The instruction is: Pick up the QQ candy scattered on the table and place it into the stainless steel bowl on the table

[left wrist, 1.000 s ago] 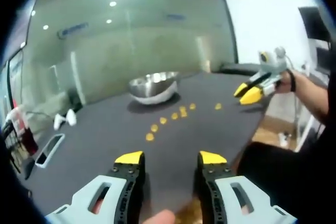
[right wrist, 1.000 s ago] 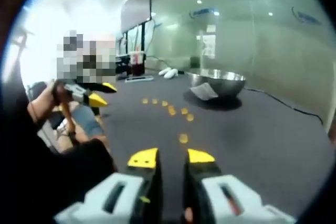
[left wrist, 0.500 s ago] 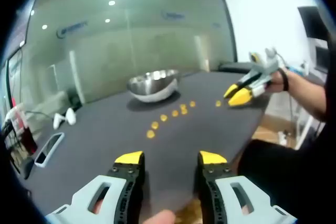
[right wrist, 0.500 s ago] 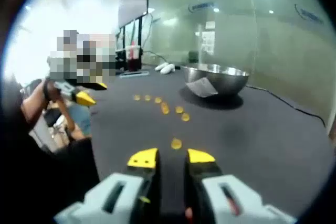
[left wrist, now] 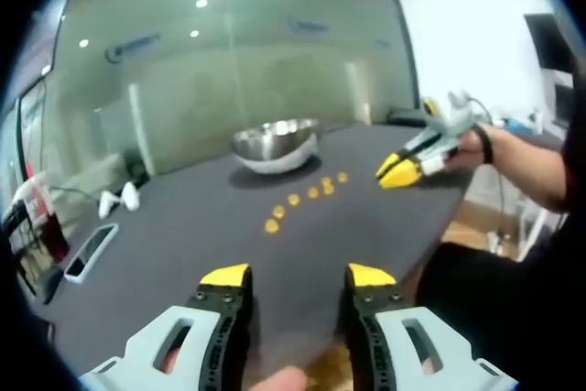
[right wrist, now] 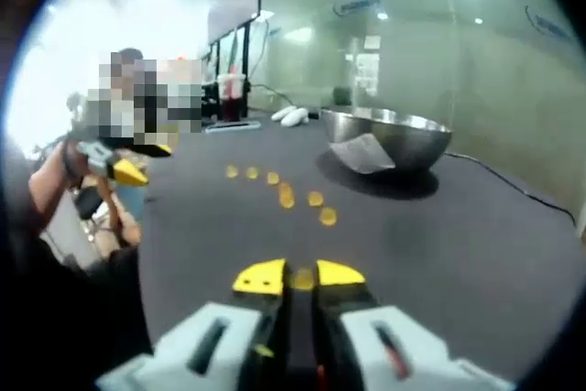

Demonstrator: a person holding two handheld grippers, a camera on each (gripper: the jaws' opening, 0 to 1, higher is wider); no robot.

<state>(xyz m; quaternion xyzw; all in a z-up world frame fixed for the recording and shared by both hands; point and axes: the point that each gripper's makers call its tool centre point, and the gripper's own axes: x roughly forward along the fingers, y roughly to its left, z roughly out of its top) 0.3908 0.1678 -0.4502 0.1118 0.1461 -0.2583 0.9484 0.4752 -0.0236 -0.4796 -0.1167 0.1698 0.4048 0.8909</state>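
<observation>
**Equipment and attire: visual inspection**

Your left gripper [left wrist: 298, 275], at the bottom of the left gripper view, has two black jaws capped with yellow tips, mounted on pale grey housings with slotted cut-outs. Your right gripper [right wrist: 299, 276], at the bottom of the right gripper view, is built the same way. At the right of the left gripper view, a dark band circles your wrist, and your clothing [left wrist: 513, 299] at lower right is dark.

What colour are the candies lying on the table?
Yellow-orange; the candies show best in the right gripper view, against the dark table.
</observation>
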